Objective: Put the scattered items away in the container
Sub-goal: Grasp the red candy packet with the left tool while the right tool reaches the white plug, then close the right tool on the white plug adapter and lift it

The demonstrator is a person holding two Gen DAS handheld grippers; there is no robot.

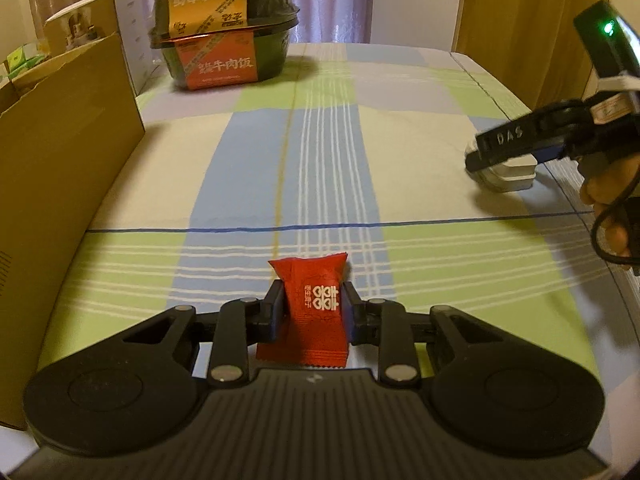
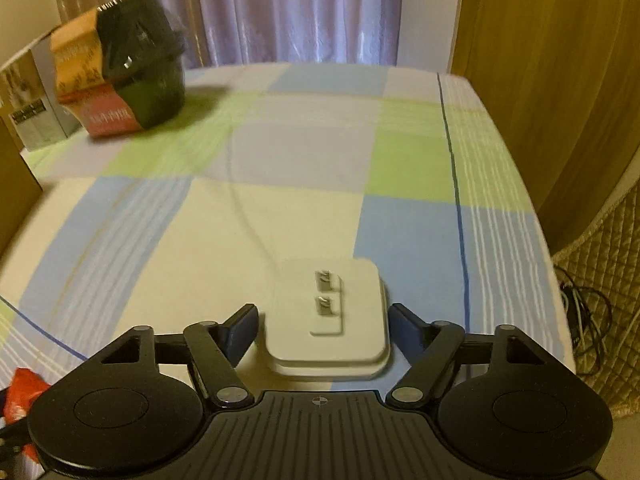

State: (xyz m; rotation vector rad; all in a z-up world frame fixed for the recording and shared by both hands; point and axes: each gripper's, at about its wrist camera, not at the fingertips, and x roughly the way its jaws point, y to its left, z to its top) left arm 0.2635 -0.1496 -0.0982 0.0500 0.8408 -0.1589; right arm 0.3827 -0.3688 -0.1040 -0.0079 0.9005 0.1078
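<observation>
A red candy packet (image 1: 310,274) with white print stands between the fingers of my left gripper (image 1: 314,308), which is shut on it just above the checked cloth. To its left rises the brown cardboard box (image 1: 68,168). In the right wrist view a white charger plug (image 2: 328,316) lies flat on the cloth with its two metal prongs up. My right gripper (image 2: 324,330) is open and straddles it, with a gap on each side. The left wrist view shows the right gripper (image 1: 478,156) low over that white charger (image 1: 512,170) at the far right.
A black food bowl (image 1: 224,28) with an orange and red sleeve stands at the back left, beside a white carton (image 1: 128,36). A wooden wardrobe (image 2: 552,80) borders the right side. Loose cables (image 2: 588,320) lie on the floor past the cloth's right edge.
</observation>
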